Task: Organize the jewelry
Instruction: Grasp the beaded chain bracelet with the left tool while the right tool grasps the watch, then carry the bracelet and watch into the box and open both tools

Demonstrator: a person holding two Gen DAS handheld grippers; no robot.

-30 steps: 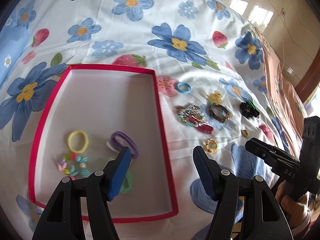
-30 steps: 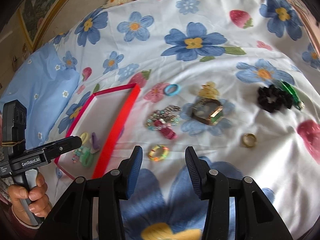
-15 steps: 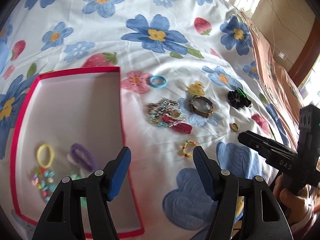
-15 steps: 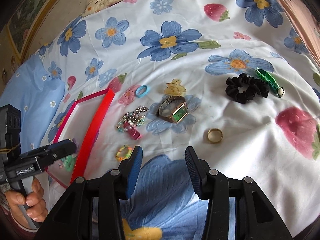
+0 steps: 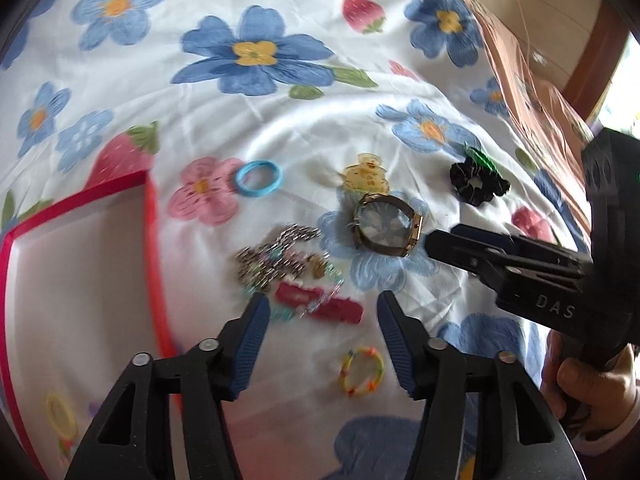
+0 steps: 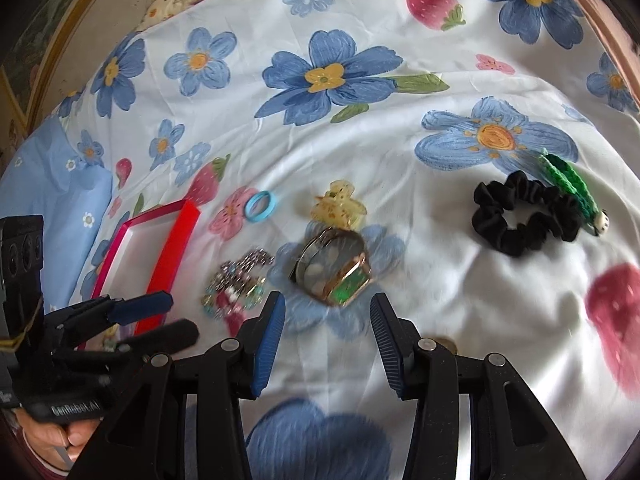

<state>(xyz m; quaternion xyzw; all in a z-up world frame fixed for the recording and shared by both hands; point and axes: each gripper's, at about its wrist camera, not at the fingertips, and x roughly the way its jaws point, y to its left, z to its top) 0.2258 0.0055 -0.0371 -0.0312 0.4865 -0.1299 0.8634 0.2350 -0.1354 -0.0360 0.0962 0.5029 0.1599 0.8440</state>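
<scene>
Jewelry lies on a floral bedsheet. My left gripper [image 5: 320,304] is open and empty, just short of a red hair clip [image 5: 318,304] tangled with a beaded bracelet pile [image 5: 276,260]. A multicolour bead ring [image 5: 362,370] lies near its right finger. My right gripper [image 6: 328,304] is open and empty, just in front of a gold watch [image 6: 334,268], which also shows in the left wrist view [image 5: 386,226]. A red-rimmed white box [image 5: 80,280] sits at the left, holding a yellow hair tie [image 5: 60,414].
A blue hair ring [image 5: 258,178], a yellow claw clip [image 6: 340,204], a black scrunchie [image 6: 524,214] and a green knitted clip [image 6: 570,180] lie farther back. A gold ring [image 6: 448,346] is half hidden behind my right finger. A blue pillow [image 6: 52,196] is at the left.
Both grippers moved forward and right, away from the box and closer to the loose jewelry. The right gripper now faces the watch; both stay open.
</scene>
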